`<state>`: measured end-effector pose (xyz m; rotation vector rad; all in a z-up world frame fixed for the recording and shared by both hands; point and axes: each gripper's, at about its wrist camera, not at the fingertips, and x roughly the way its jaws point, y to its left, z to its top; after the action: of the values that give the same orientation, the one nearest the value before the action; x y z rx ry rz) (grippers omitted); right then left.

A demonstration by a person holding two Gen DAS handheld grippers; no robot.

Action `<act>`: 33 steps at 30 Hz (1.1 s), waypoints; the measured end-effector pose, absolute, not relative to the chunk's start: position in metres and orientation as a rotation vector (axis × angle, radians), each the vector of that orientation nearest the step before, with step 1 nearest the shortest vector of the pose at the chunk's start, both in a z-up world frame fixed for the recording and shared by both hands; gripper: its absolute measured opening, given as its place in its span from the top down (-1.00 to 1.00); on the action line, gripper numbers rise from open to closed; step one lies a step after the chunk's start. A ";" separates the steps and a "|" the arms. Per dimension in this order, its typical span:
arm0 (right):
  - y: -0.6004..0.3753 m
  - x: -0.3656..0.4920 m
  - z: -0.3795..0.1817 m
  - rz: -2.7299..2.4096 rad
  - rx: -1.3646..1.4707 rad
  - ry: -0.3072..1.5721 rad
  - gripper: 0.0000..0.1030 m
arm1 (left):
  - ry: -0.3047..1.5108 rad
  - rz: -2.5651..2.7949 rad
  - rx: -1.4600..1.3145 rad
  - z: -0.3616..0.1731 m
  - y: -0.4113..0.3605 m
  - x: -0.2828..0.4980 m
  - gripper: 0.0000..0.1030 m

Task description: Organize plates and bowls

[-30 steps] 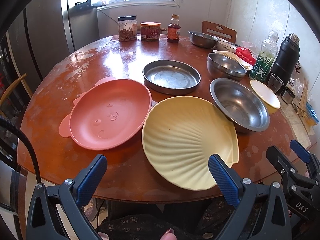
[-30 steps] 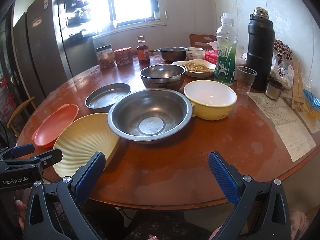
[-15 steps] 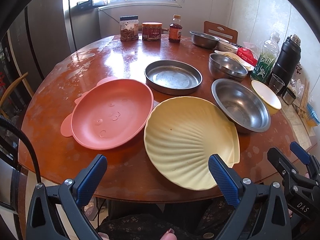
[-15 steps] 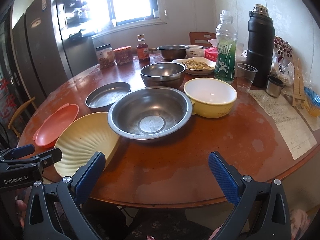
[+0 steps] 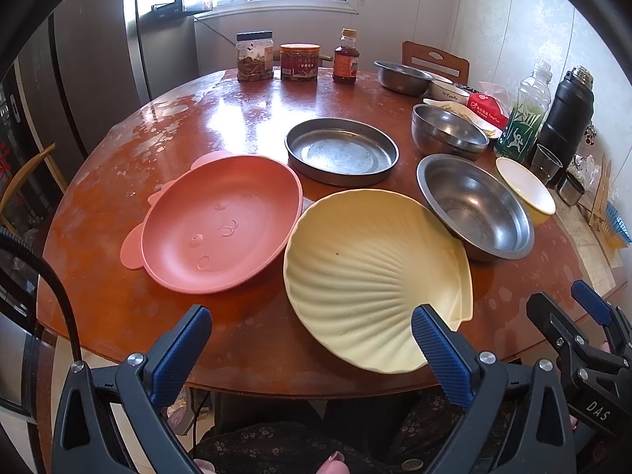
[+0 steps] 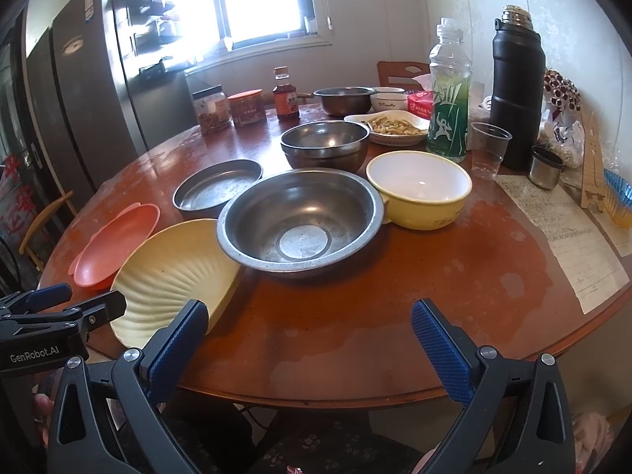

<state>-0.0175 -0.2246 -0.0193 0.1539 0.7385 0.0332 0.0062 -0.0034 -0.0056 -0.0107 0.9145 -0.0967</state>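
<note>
Steel bowls and plates crowd the tabletop unsorted, so you hold both grippers, left gripper and right gripper, back with jaws spread wide, gripping nothing.

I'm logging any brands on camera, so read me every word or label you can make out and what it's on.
"GenRobot.AI": on the left claw's body.
"DAS": on the right claw's body.
"Family": on the white bowl.
Too small or blurred: jar, sauce bottle, green bottle, red tissue pack, paper sheet.

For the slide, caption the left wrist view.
Open left gripper poised at the table edge before a yellow shell plate and pink plate.
</note>
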 end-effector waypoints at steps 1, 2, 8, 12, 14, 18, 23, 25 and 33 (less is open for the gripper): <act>-0.225 -0.018 -0.019 0.034 0.155 0.739 -0.99 | 0.915 -0.096 -0.010 -0.006 -0.004 0.006 -0.98; -0.225 -0.018 -0.019 0.033 0.155 0.739 -0.99 | 0.915 -0.095 -0.010 -0.006 -0.004 0.006 -0.98; -0.224 -0.018 -0.019 0.037 0.156 0.741 -0.99 | 0.915 -0.094 -0.010 -0.006 -0.004 0.005 -0.98; -0.224 -0.018 -0.020 0.038 0.159 0.746 -0.99 | 0.918 -0.092 -0.011 -0.007 -0.004 0.004 -0.98; -0.223 -0.018 -0.020 0.039 0.157 0.744 -0.99 | 0.921 -0.091 -0.012 -0.008 -0.003 0.004 -0.98; -0.221 -0.017 -0.021 0.046 0.153 0.749 -0.99 | 0.926 -0.093 -0.017 -0.009 -0.002 0.005 -0.98; -0.219 -0.016 -0.022 0.063 0.167 0.755 -0.99 | 0.936 -0.092 -0.027 -0.011 0.001 0.006 -0.98; -0.217 -0.015 -0.022 0.066 0.171 0.760 -0.99 | 0.942 -0.092 -0.039 -0.012 0.004 0.008 -0.98; -0.210 -0.009 -0.025 0.108 0.179 0.788 -0.99 | 0.975 -0.080 -0.089 -0.017 0.017 0.012 -0.98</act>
<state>-0.0093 -0.2103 -0.0251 0.1794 0.7885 0.1082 0.0118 0.0167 -0.0169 -0.0889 0.9748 -0.0800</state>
